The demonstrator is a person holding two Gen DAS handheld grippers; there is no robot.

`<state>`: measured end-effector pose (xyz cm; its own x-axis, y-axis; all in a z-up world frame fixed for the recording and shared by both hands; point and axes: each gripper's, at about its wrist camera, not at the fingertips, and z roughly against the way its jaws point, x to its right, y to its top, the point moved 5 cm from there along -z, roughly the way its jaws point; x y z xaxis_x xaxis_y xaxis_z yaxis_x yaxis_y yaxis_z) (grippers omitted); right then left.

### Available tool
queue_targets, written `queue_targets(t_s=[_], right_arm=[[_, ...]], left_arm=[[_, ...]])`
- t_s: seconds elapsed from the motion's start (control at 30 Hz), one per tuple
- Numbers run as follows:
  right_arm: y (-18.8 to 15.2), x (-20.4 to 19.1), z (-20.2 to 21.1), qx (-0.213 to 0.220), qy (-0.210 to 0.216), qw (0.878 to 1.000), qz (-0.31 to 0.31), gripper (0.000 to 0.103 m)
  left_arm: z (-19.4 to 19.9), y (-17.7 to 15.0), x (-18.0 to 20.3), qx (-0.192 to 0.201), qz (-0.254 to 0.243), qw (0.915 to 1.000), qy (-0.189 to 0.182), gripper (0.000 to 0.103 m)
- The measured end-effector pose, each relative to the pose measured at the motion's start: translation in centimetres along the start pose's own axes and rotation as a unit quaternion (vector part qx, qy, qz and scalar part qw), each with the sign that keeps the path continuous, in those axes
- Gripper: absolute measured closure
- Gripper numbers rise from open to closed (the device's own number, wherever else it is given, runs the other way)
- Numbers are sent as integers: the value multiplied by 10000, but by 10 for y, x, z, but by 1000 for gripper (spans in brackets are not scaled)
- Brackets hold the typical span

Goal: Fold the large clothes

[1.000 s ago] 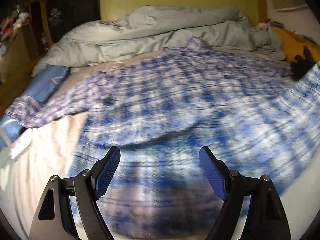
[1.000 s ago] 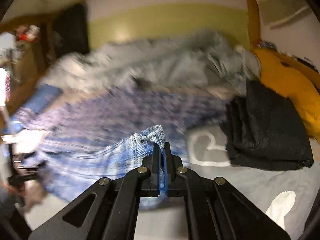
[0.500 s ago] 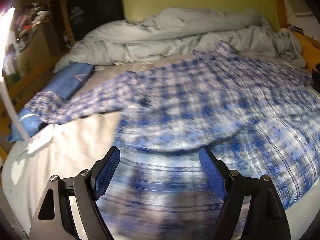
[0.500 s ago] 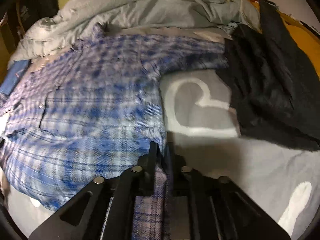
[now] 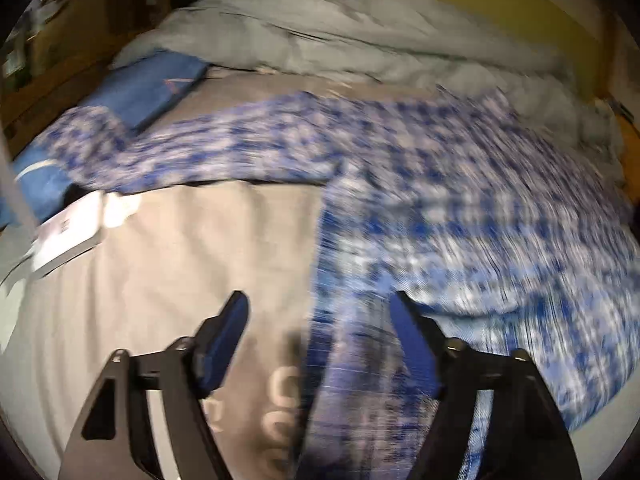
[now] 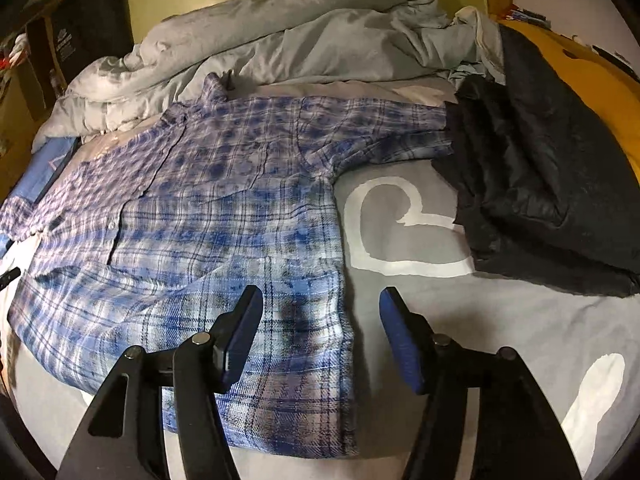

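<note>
A blue and white plaid shirt (image 6: 208,208) lies spread flat on the grey bed sheet (image 6: 460,320), collar toward the far duvet and sleeves out to both sides. My right gripper (image 6: 320,320) hovers over the shirt's near right hem. Its jaws are opening, and the cloth lies below them untouched. In the blurred left wrist view the shirt (image 5: 440,184) fills the right half. My left gripper (image 5: 320,328) is above the shirt's left side edge with its jaws closing. The cloth edge runs between the fingers, but the pads do not press it.
A crumpled grey duvet (image 6: 300,40) is piled at the head of the bed. A folded black jacket (image 6: 540,184) and a yellow cover (image 6: 592,92) lie to the right. On the left are folded blue cloth (image 5: 156,84) and a white box (image 5: 68,232).
My right gripper let go of the shirt's hem and opened, and the shirt settled flat. My left gripper slid left to the shirt's side edge and its jaws narrowed.
</note>
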<state>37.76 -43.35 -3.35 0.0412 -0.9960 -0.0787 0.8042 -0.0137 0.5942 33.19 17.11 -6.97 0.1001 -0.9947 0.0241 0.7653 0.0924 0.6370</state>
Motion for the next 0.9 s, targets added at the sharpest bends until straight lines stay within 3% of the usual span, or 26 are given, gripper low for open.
queue_targets(t_s=[0.07, 0.1, 0.17, 0.2, 0.23, 0.37, 0.4, 0.5, 0.6, 0.8, 0.9], right_arm=[[0, -3, -5, -72, 40, 9998, 154, 43], [-1, -3, -8, -121, 44, 9997, 207, 43], [-5, -1, -17, -256, 33, 9994, 225, 43], [-7, 0, -22, -322, 7, 9993, 210, 44], [-10, 2, -25, -379, -30, 9991, 200, 49], [-11, 1, -29, -251, -174, 9992, 266, 98], [-8, 1, -24, -94, -189, 9994, 280, 101], [2, 0, 0, 508, -124, 9984, 204, 101], [7, 0, 12, 741, -105, 9971, 101, 101], [-13, -4, -31, -311, -311, 9987, 248, 100], [-17, -4, -33, -345, -439, 9980, 301, 96]], left_arm=[[-6, -5, 10, -118, -225, 9996, -114, 35], [-8, -7, 12, -171, -290, 9994, -85, 42], [-11, -10, 14, -197, -352, 9992, -19, 66], [-10, -9, 14, -153, -348, 9993, 0, 90], [-6, -6, 13, 69, -324, 9994, 22, 97], [28, 6, 14, 991, -378, 9943, 84, 99], [33, 8, 14, 1099, -383, 9931, 152, 99], [48, 16, 9, 1372, -268, 9894, 405, 99], [39, 16, 3, 1160, -293, 9907, 646, 99], [-15, -6, 4, 244, -581, 9936, 942, 99], [-14, -10, 5, 180, -537, 9937, 967, 91]])
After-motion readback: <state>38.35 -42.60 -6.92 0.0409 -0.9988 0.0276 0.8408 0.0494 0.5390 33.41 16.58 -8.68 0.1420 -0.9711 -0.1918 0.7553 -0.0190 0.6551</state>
